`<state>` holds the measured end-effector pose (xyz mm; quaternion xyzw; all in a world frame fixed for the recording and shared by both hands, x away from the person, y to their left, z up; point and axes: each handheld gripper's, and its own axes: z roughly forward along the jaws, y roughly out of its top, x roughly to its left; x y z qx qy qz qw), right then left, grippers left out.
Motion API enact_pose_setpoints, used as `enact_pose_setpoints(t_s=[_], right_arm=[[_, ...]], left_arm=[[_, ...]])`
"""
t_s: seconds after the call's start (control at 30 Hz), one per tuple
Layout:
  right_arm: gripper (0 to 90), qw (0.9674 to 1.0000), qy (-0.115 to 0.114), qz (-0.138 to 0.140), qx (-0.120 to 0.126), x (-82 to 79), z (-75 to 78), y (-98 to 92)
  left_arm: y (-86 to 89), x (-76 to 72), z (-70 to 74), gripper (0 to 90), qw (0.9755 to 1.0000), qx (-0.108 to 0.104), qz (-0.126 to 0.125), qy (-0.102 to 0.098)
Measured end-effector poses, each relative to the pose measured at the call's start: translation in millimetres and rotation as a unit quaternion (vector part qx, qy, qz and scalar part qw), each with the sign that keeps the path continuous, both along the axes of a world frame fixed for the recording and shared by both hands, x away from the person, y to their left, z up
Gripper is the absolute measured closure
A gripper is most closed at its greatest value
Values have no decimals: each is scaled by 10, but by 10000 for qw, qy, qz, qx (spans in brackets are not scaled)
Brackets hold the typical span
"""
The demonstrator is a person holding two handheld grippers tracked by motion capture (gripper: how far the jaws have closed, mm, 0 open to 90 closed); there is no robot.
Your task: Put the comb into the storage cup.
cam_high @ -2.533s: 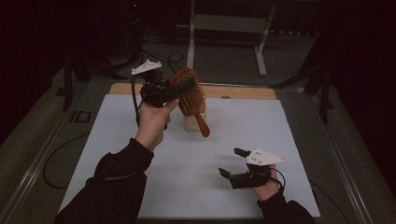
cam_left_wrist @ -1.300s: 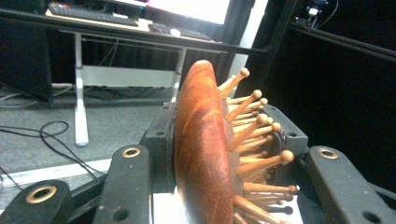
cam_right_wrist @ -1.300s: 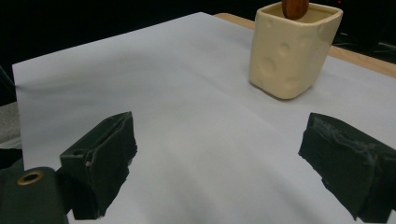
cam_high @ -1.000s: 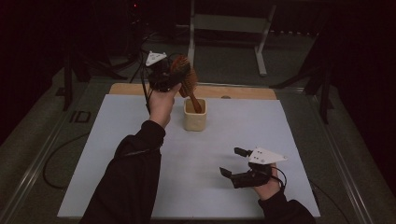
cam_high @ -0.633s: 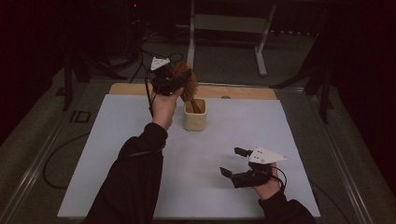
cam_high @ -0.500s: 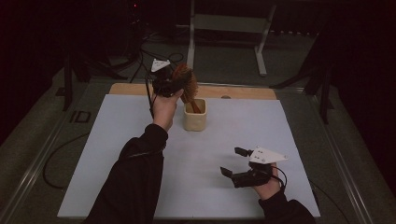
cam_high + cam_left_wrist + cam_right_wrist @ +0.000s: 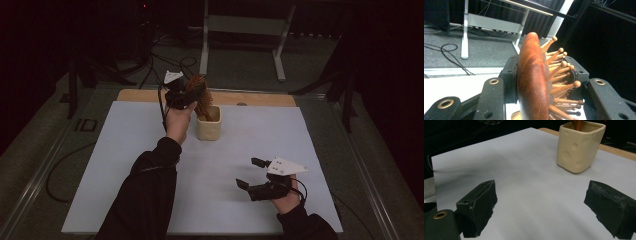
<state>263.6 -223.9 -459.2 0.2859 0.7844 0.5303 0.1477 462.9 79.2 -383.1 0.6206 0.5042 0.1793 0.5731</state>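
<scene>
A brown wooden hairbrush [image 7: 198, 91] with wooden pins stands upright, its handle down inside a cream cup [image 7: 208, 125] at the far middle of the white mat [image 7: 120, 165]. My left gripper [image 7: 186, 98] is shut on the brush head; in the left gripper view the brush [image 7: 531, 82] is clamped between both jaws of my left gripper [image 7: 542, 85]. My right gripper [image 7: 248, 172] rests near the front right of the mat, open and with nothing in it. In the right gripper view the cup [image 7: 579, 147] sits ahead of that gripper [image 7: 541, 207], with the brush handle [image 7: 577, 123] showing in the cup's mouth.
A wooden strip [image 7: 265, 98] runs along the mat's far edge. Beyond the table are a white metal stand [image 7: 205, 40] and loose cables [image 7: 165, 45] on the floor. Metal rails border the table on both sides.
My left hand has carried the brush over the cup and lowered it, so the handle now sits deeper inside. The right hand has stayed where it was.
</scene>
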Motion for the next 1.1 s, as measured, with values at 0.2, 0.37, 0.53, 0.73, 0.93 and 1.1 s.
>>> enact_pose_setpoints(t_s=[0.2, 0.37, 0.53, 0.73, 0.93, 1.1], right_arm=[[100, 10000, 20, 2, -4, 1, -2, 3], [100, 10000, 27, -6, -3, 6, -5, 1], [100, 10000, 10, 8, -1, 1, 0, 2], [100, 10000, 30, 6, 20, 5, 0, 0], [100, 10000, 41, -4, 7, 2, -1, 6], [100, 10000, 50, 5, 15, 6, -6, 5]], left_arm=[[-1, 7, -35, 538, 10000, 6, -45, 1], [-21, -1, -72, 536, 10000, 6, -87, 29], [-15, 13, -119, 534, 9999, 4, -103, 71], [30, 37, -137, 527, 9998, -60, -104, 138], [62, 51, -149, 505, 9998, -42, -89, 180], [52, 53, -140, 481, 9997, 34, -45, 218]])
